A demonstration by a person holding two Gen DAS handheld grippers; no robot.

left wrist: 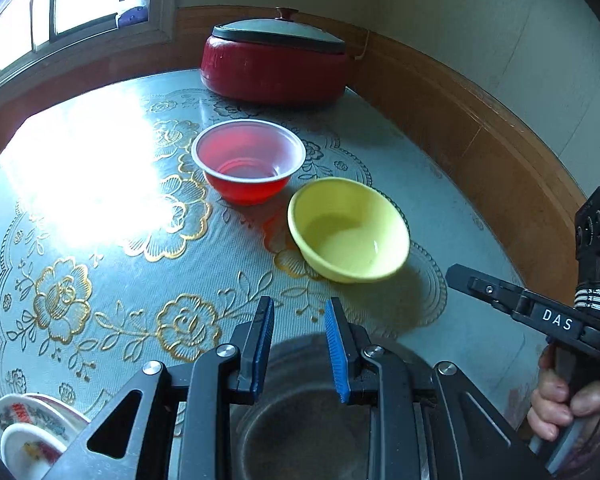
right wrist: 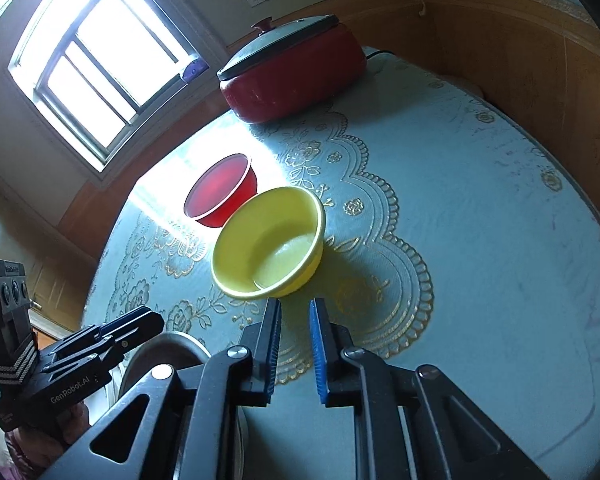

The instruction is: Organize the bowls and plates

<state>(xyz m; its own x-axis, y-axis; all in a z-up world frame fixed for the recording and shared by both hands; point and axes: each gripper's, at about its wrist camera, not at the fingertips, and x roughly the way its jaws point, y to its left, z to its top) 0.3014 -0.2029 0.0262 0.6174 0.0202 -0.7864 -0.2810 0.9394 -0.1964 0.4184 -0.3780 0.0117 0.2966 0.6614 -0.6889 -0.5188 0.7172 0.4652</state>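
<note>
Yellow bowl [right wrist: 269, 242] sits upright mid-table, rim up and nothing in it, just ahead of my right gripper [right wrist: 295, 344]. That's my target, I'd say: the fingers point straight at its near rim, jaws parted with nothing between them, lined up so one pad can slip inside the wall and one outside. Not touching yet.

Behind it, just beside and maybe brushing, is the red bowl [left wrist: 248, 160], also upright, translucent, catching the window glare. The two are close enough that nesting them looks like the obvious move.

My left gripper [left wrist: 300, 344] hangs low over a grey metal dish [left wrist: 300, 412] at the near edge, jaws apart, gripping nothing. I reckon it waits there because that dish is where a stack could go, or to steady it; can't tell which from here.

Down at the left corner, printed plates [left wrist: 28, 428] already sit one in another, so that part seems begun.

At the far edge the red pot [left wrist: 276, 68] with its lid stays well apart, out of my way. The table [right wrist: 480, 240] wears a slick embossed cloth, so a bowl nudged on the rim could slide — I'd close gently.
</note>
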